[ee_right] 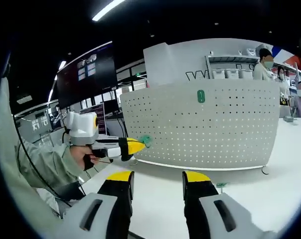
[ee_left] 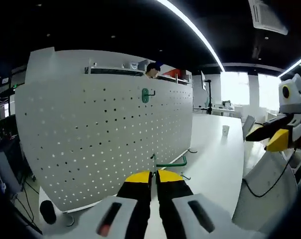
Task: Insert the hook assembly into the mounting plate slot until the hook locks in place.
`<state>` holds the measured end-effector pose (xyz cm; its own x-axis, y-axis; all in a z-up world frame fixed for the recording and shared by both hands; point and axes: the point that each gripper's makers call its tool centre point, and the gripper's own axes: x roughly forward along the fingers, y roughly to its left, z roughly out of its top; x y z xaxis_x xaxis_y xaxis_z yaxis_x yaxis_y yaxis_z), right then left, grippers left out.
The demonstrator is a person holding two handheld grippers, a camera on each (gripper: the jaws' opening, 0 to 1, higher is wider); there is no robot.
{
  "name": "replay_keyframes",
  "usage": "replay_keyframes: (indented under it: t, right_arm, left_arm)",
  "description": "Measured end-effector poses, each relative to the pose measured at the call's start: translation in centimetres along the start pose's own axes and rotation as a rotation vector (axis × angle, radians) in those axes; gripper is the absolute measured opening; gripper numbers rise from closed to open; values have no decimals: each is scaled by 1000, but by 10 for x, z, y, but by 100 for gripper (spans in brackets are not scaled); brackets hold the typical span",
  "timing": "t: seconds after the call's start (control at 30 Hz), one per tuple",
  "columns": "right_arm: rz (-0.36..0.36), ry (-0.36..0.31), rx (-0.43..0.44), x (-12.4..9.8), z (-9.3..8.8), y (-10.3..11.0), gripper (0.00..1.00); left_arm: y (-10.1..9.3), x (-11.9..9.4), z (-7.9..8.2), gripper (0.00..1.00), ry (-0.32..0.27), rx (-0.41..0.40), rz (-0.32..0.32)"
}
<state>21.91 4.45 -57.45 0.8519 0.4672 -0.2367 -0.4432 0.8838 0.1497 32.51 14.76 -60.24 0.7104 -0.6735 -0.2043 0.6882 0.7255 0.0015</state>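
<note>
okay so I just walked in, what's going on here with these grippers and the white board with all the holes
A person is hanging hooks on a white pegboard standing on a white table. The left gripper is shut on a green hook and holds it up close in front of the board, not yet seated. One green hook piece is already mounted near the board's top. The right gripper is open and empty, held back from the board.

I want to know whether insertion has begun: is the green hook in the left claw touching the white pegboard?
Apart. In the right gripper view the left claw holds the green hook with open background between it and the pegboard.
</note>
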Motion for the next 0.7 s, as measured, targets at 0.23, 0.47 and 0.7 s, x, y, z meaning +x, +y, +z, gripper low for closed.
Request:
replay_keyframes:
  t: [0.23, 0.47, 0.7]
  right_arm:
    - [31, -47, 11, 7, 20, 8, 37]
    - [60, -85, 2, 13, 38, 14, 36]
    - [82, -128, 32, 17, 54, 15, 31]
  left_arm:
    - [-16, -11, 15, 4, -51, -24, -8]
    - [-39, -13, 32, 4, -96, -86, -55]
    - [-57, -14, 46, 4, -132, -102, -101]
